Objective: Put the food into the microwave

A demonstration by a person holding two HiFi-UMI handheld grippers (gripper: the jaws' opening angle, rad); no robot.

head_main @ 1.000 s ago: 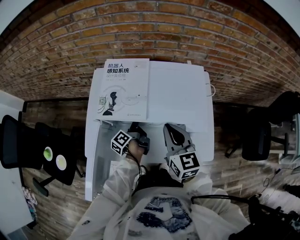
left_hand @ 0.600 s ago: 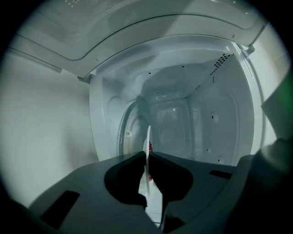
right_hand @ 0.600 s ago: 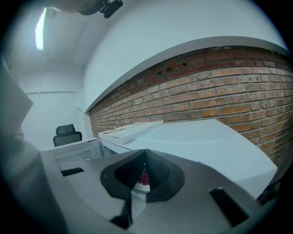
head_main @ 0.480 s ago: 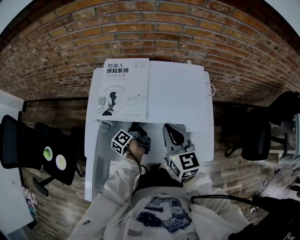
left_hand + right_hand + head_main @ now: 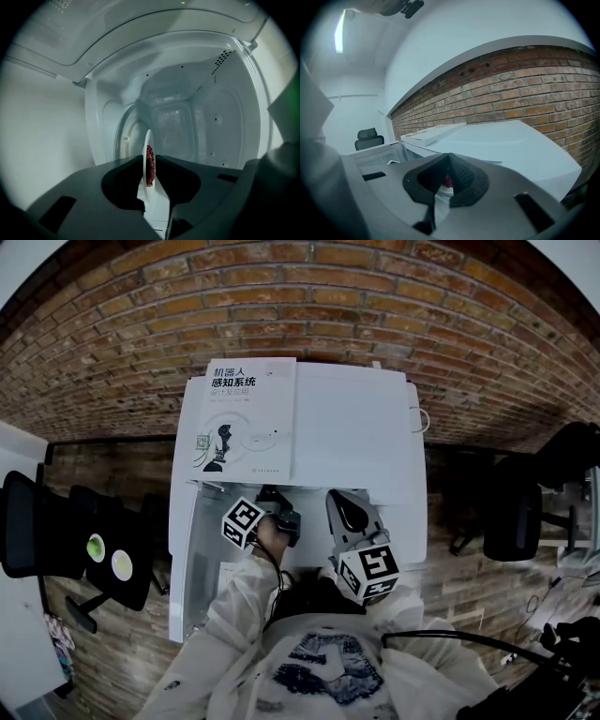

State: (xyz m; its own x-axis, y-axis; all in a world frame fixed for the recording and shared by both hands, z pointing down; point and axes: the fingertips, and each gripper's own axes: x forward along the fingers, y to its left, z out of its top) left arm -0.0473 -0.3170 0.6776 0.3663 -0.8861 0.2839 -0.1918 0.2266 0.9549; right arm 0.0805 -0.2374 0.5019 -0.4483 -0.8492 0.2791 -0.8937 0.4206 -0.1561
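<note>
Releasing the plate [image 5: 146, 138] of food [image 5: 149, 168] inside the microwave [image 5: 220, 122], the left gripper [image 5: 149, 158] opens its jaws around the rim while the right gripper [image 5: 449, 161] hangs outside, jaws together; a straight, clean withdrawal likely comes next.

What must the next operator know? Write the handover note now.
Left gripper: inside the microwave, jaws opening, with the rim of the plate of red food between them.
Right gripper: outside the microwave, jaws shut, nothing in them.
Done: the food is inside the cavity.
Left: draw the left gripper out clear of the plate, then close the door.
</note>
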